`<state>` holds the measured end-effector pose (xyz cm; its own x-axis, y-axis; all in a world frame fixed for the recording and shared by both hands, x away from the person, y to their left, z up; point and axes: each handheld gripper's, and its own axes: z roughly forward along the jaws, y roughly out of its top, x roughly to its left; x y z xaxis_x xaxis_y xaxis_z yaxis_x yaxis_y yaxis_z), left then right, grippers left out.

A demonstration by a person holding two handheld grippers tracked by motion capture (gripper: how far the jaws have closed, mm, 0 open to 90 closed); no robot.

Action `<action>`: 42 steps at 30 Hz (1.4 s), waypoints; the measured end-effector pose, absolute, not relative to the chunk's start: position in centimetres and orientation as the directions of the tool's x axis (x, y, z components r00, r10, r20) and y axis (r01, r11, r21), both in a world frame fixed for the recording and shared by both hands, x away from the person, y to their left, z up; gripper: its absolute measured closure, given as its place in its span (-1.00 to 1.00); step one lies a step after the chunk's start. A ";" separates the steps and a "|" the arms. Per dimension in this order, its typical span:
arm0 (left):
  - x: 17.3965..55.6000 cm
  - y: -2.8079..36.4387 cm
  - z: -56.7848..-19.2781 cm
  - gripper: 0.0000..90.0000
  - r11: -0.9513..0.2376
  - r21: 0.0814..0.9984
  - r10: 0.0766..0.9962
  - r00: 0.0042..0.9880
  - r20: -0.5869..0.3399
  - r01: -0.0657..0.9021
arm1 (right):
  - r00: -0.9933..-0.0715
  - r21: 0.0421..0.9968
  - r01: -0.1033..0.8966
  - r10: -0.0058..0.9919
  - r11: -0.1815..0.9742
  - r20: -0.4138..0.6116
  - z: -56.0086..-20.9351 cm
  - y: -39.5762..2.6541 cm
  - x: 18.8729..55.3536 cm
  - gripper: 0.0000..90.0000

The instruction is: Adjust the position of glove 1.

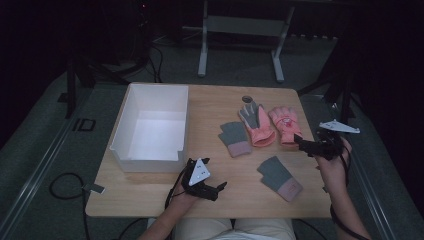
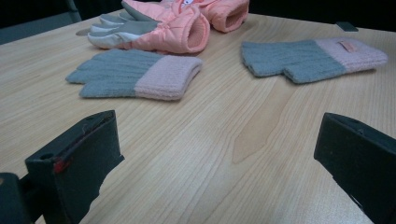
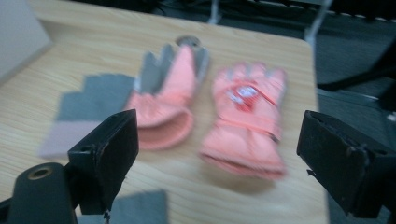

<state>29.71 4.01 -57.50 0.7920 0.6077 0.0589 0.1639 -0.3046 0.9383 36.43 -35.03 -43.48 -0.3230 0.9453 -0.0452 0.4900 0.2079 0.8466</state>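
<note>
Your table (image 1: 150, 192) is light wood with rounded corners. A white box (image 1: 131, 106) stands on its left half, open at the top, nothing visible inside.

Four gloves lie to the right of the box. Two are pink padded ones, side by side near the far right edge, cuffs toward you. The left pink glove (image 1: 260, 127) lies with its grey palm up; the right pink glove (image 1: 285, 122) shows a small badge on its back. Just left of them lies a grey knit glove (image 1: 235, 138) with a pale pink cuff, close beside the left pink glove. A second grey knit glove (image 1: 280, 177) lies apart from the others, nearer your edge of the table. A small dark round disc (image 1: 248, 99) sits in the tabletop just beyond the pink gloves' fingertips.

Your right gripper (image 1: 302, 143) hovers at the right edge, its tips just at the cuff of the right pink glove. In the right gripper view its fingers (image 3: 109, 149) stand wide apart, holding nothing, the right pink glove framed between them.

Your left gripper (image 1: 220, 187) sits low over the table near your edge, right of the box's near corner. Its fingers (image 2: 79, 163) are spread wide and empty, bare wood between them, both grey gloves ahead.
</note>
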 end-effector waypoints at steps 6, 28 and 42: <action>29.7 4.0 -57.5 -1.00 -0.305 0.938 0.614 0.787 0.063 0.162 | -0.369 0.835 0.507 0.929 0.215 -0.015 -42.7 -32.9 37.2 -0.72; 29.7 4.0 -57.5 -1.00 -0.305 0.938 0.614 0.787 0.062 0.164 | -0.518 0.834 0.459 0.855 0.307 -0.030 -43.0 -26.2 39.1 -0.43; 29.7 4.0 -57.5 -1.00 -0.303 0.939 0.610 0.790 0.059 0.163 | -0.604 0.776 0.475 0.795 0.415 -0.055 -46.6 -21.8 41.9 -0.04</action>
<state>29.65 3.95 -57.51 0.7901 0.6101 0.0594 0.1631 -0.3026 0.9390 41.90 -21.78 -46.61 -0.6040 0.7951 -0.0549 0.4752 0.4146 0.7761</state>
